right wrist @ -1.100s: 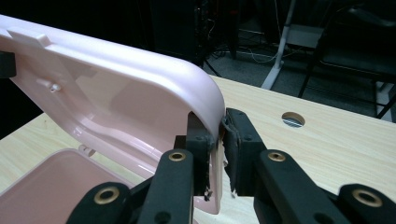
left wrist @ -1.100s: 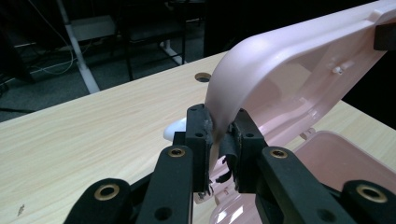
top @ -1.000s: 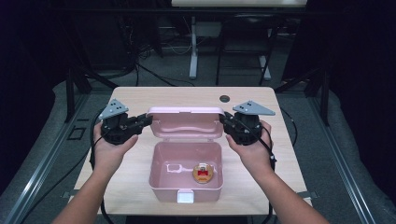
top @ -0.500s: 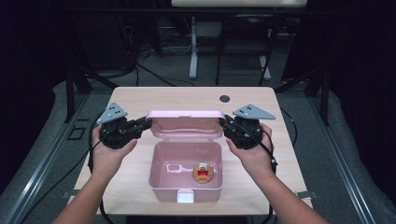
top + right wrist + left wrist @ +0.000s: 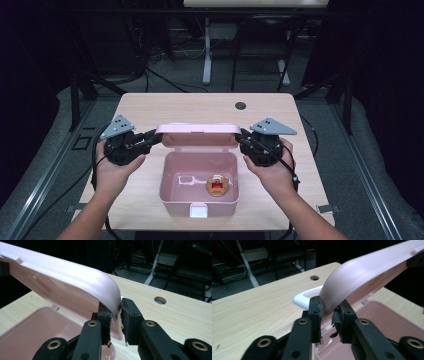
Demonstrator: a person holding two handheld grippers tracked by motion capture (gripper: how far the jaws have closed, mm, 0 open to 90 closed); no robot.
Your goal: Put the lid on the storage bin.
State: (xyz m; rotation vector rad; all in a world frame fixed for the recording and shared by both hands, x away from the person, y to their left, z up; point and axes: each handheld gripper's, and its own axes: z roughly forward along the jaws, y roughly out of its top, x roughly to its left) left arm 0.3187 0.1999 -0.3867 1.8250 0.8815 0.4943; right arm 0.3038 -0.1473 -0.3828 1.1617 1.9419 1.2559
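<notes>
One pink box (image 5: pixel 199 192) sits open on the desk (image 5: pixel 150 107) holding two small items, its lid (image 5: pixel 198 135) pinched at either end by the left tool (image 5: pixel 150 140), whose jaws have just been widening, and the right tool (image 5: pixel 243 142), so it could slip and slam.

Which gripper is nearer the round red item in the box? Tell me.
Right. The right gripper grips the lid's right end, just above the red item; the left gripper sits at the lid's far left end.
</notes>
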